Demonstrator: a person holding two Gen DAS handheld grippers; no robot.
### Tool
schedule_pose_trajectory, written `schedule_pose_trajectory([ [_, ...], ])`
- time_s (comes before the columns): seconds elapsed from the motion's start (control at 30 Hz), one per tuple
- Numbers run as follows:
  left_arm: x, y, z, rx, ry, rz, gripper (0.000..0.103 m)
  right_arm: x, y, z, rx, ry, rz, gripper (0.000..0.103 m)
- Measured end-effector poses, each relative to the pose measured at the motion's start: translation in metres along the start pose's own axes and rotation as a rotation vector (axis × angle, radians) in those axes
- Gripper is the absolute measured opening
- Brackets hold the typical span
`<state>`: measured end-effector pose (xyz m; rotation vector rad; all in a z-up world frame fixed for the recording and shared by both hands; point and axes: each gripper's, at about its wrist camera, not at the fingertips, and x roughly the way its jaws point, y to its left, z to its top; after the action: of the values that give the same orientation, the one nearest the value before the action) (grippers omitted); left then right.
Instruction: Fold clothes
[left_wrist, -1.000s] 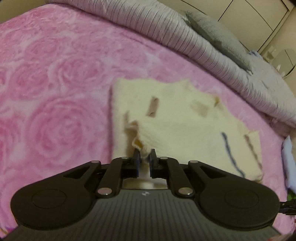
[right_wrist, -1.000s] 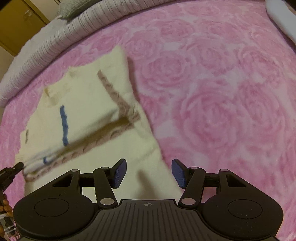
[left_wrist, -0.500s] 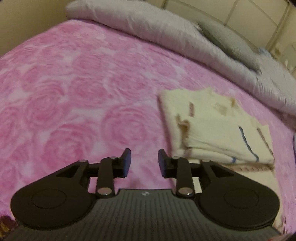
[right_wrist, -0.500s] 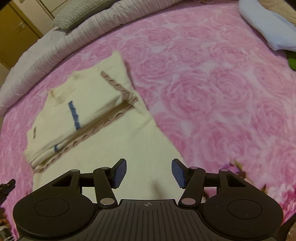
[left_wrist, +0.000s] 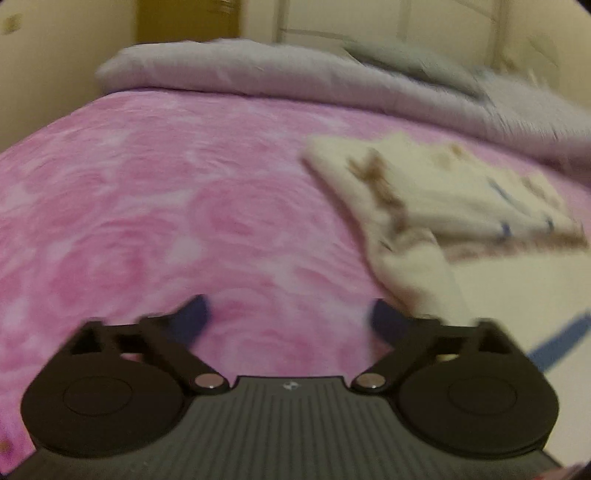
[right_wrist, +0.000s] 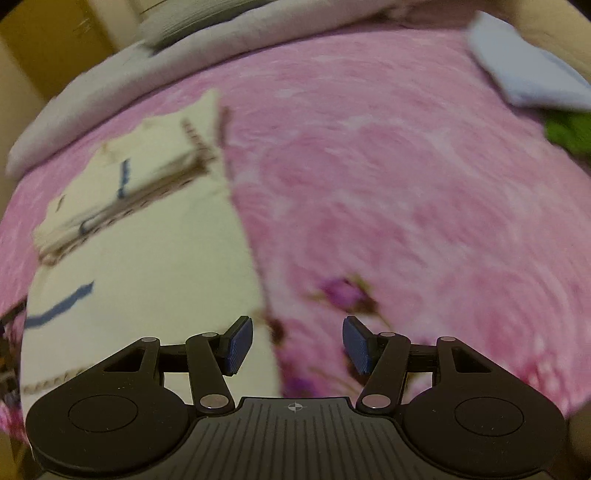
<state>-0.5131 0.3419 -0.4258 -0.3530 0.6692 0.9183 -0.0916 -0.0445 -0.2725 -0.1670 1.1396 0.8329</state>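
Observation:
A cream knit garment (left_wrist: 436, 199) with brown and blue trim lies partly folded on the pink rose-patterned bed cover (left_wrist: 155, 206), its far part doubled over. In the right wrist view the garment (right_wrist: 147, 251) lies left of centre. My left gripper (left_wrist: 291, 317) is open and empty above the cover, just left of the garment's near edge. My right gripper (right_wrist: 297, 345) is open and empty above the garment's near right edge. Both views are blurred.
A grey striped duvet (left_wrist: 295, 77) and a grey pillow (left_wrist: 406, 59) lie along the far side of the bed. A folded light blue cloth (right_wrist: 524, 74) and a green item (right_wrist: 569, 129) lie at the right in the right wrist view.
My left gripper let go of the garment's folded corner, opened wide and drew back to the near left. My right gripper stayed open and drew back toward the garment's near edge.

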Motion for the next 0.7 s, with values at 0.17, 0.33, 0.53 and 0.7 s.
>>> schedule_pose_trajectory([
  [0.17,0.001,-0.001,0.0,0.016,0.0,0.016,0.102,-0.013,-0.018,-0.03,0.101,-0.088,-0.045,0.058],
  [0.33,0.002,-0.001,-0.002,0.018,0.0,0.018,0.102,-0.014,0.008,-0.059,0.175,-0.131,-0.086,0.058],
  [0.53,0.001,-0.004,-0.003,0.019,0.0,0.019,0.102,-0.005,0.03,-0.073,0.154,-0.1,-0.053,0.058],
  [0.7,0.001,-0.004,-0.003,0.019,0.0,0.02,0.102,-0.003,0.024,-0.053,0.095,-0.206,-0.048,0.058],
])
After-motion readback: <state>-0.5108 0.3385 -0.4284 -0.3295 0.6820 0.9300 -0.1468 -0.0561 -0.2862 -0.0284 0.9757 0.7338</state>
